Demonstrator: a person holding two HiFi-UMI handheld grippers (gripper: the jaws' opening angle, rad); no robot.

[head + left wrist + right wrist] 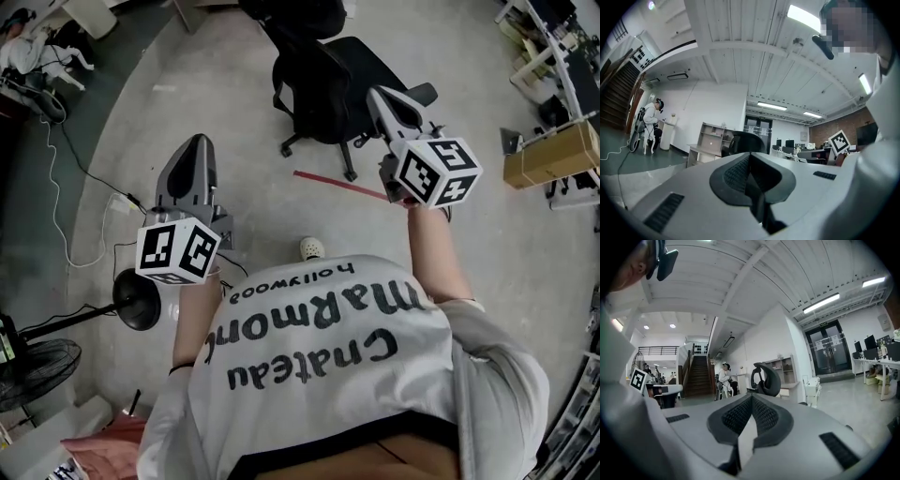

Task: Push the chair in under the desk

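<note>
Black office chair (323, 89) stands on bare concrete floor (234, 103), far centre in the head view, ahead of both grippers and clear of them. It has a five-star castor base, armrests and a headrest (766, 378) on top. I can't tell exactly which way the seat faces.

A light desk with shelving (705, 147) sits behind the chair in the left gripper view. There's a gap between them, so the chair isn't tucked in yet.

Handling, my read:
- It should roll easily on this floor, but it'll swivel and veer if pushed off-centre.
- The frame is stiff and the back panel likely gives a little. The headrest looks like the weak pivot, so skip it.
- Contact should be on the upper backrest edge, one gripper on each side at even height, pushing level. No need to pinch anything.

Left gripper (198, 142) has its jaws pressed together with nothing between them. Right gripper (380, 94) is the same, closed and empty, and it's the nearer of the two to the chair.

Watch out for the red strip (342, 186) on the floor just this side of the castors. The cable (70, 159) and fan stand (136, 298) are near left, out of the path.
</note>
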